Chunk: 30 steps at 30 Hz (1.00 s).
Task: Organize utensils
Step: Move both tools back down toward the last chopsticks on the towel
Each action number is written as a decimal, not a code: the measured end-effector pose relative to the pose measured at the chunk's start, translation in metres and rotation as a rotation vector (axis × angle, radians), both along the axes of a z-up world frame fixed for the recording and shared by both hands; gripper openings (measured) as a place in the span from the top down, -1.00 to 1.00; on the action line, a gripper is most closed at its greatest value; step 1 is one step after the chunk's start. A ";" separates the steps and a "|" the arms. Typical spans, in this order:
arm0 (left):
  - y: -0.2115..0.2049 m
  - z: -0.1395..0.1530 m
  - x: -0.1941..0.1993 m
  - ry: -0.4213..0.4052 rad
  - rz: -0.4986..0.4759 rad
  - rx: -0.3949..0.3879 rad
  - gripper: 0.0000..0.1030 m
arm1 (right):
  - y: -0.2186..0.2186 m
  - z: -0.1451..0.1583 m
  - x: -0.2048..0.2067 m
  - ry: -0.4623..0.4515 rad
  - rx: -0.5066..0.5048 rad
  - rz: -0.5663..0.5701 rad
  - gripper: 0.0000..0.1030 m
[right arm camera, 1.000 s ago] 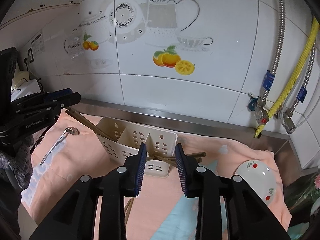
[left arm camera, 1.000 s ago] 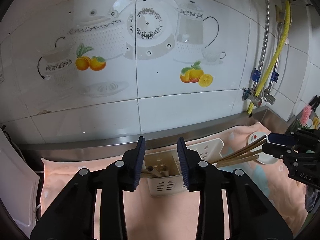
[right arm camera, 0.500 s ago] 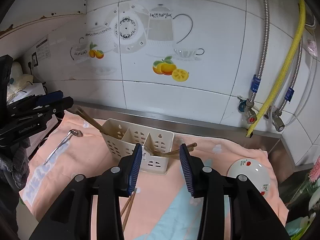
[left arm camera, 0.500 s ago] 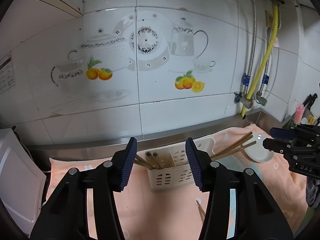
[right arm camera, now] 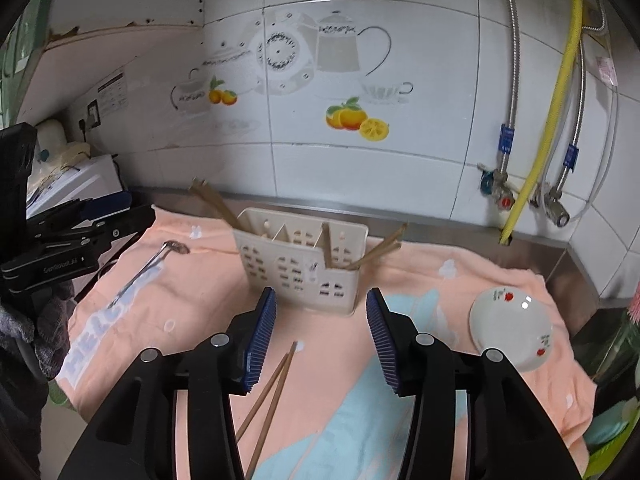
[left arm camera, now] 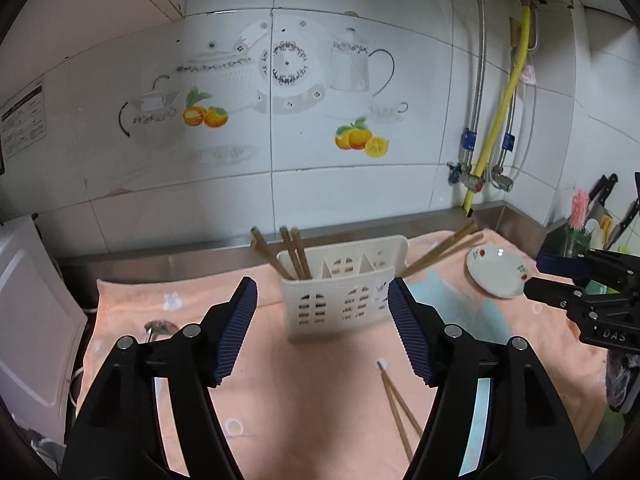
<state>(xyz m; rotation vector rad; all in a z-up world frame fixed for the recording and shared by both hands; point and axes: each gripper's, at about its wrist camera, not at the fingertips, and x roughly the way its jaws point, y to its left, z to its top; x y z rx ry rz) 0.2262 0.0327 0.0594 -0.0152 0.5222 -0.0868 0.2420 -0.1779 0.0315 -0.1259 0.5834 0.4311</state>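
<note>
The cream utensil caddy [left arm camera: 344, 284] stands upright on the peach towel [left arm camera: 280, 380] covering the bench, near the tiled wall. Brown chopsticks lean out of it at both ends — one bundle [left arm camera: 288, 254] in the left compartment, another [left arm camera: 440, 254] slanting out to the right. The left tongs [left arm camera: 322, 330] sit just in front of the caddy, their jaws opening wide with nothing between them. The right tongs [right arm camera: 322, 338] are likewise opening and empty, short of the caddy's right end. A loose pair of chopsticks [right arm camera: 272, 392] lies flat on the towel between the two tongs, nearer than the caddy. A metal spoon [right arm camera: 148, 268] lies well left of the caddy — a small white dish [right arm camera: 512, 328] well right.
</note>
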 end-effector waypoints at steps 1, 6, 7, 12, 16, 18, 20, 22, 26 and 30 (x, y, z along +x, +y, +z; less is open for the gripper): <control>0.000 -0.002 -0.002 0.004 0.000 -0.001 -0.37 | 0.000 -0.004 -0.003 0.002 0.001 0.001 0.12; 0.000 -0.021 -0.014 0.026 0.003 -0.029 -0.45 | 0.001 -0.031 -0.019 0.011 0.001 -0.005 0.12; 0.000 -0.027 -0.017 0.032 0.008 -0.028 -0.45 | 0.001 -0.038 -0.021 0.016 0.003 -0.005 0.12; 0.004 -0.053 -0.027 0.066 0.031 -0.038 -0.45 | 0.008 -0.074 -0.036 0.032 -0.012 -0.010 0.12; 0.008 -0.071 -0.034 0.094 0.053 -0.036 -0.45 | 0.015 -0.101 -0.045 0.056 -0.019 -0.012 0.12; 0.013 -0.079 -0.036 0.108 0.063 -0.047 -0.45 | 0.017 -0.113 -0.050 0.067 -0.015 -0.016 0.12; 0.018 -0.086 -0.039 0.120 0.074 -0.059 -0.45 | 0.018 -0.124 -0.053 0.089 -0.001 -0.018 0.12; 0.022 -0.092 -0.043 0.124 0.088 -0.061 -0.45 | 0.021 -0.135 -0.056 0.103 -0.003 -0.025 0.13; 0.026 -0.102 -0.050 0.133 0.110 -0.050 -0.45 | 0.023 -0.150 -0.060 0.133 0.017 -0.026 0.17; 0.029 -0.113 -0.057 0.147 0.127 -0.055 -0.45 | 0.029 -0.164 -0.065 0.139 0.008 -0.032 0.31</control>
